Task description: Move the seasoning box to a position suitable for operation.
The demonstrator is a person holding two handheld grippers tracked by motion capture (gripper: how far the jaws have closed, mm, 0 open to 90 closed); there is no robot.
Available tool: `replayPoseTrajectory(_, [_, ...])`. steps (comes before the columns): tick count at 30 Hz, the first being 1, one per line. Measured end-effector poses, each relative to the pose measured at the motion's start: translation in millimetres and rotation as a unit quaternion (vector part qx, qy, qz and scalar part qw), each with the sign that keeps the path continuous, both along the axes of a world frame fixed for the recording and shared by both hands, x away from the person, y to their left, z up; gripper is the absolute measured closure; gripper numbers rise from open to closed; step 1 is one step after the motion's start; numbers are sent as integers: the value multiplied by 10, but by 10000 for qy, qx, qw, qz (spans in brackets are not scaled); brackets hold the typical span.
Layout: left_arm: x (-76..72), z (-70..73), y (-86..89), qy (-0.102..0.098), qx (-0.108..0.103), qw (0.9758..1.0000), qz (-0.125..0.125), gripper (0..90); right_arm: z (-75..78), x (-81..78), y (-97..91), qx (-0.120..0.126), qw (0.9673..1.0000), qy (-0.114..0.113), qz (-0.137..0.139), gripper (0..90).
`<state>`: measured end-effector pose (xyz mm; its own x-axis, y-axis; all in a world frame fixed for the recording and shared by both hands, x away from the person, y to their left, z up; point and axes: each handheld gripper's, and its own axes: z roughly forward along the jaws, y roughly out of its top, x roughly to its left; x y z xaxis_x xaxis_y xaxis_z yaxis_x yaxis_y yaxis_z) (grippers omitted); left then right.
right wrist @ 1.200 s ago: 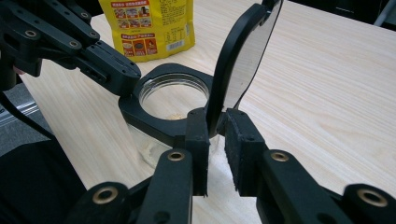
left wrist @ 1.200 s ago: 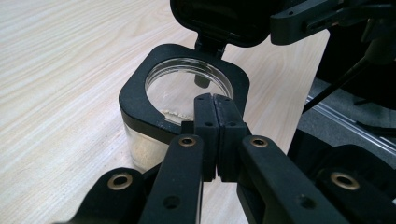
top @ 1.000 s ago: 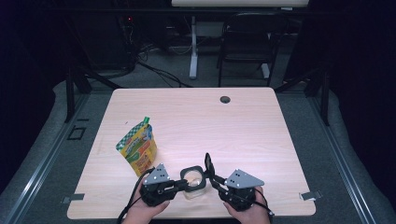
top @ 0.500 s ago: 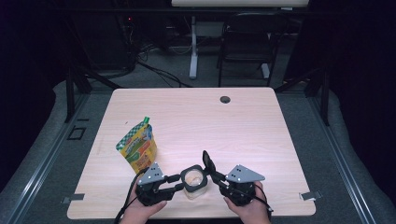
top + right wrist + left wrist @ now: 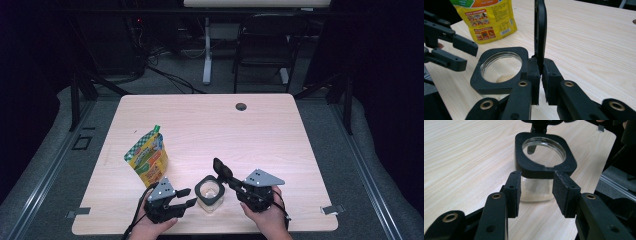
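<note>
Black hinged lid stands upright, clamped in the right gripper fingers; clear square jar, bottom centre, sits just ahead of the left gripper, whose fingers have just been opening, apart.

Black-collared clear jar; yellow, green-checked pouch.

A clear jar with a black collar stands near the desk's front edge. Left of the jar, the left gripper has just been opening its jaws, apart from it. Right of the jar, the right gripper pinches the upright lid. A yellow pouch stands behind-left of the jar.
</note>
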<state>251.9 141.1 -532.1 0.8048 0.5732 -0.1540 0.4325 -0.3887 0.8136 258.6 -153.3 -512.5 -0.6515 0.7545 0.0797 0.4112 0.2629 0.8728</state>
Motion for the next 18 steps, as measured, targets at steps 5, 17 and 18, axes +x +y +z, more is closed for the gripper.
replayPoseTrajectory(5, [-8,-18,25,20,37,10000,59,589,-15,67,-22,55,10000,4,-53,851])
replayPoseTrajectory(17, [-48,-65,88,72,112,9998,174,579,-48,233,-17,236,9993,4,-277,840])
replayPoseTrajectory(18, [-48,-65,88,72,112,9998,174,579,-51,241,-10,208,9994,-30,-276,839])
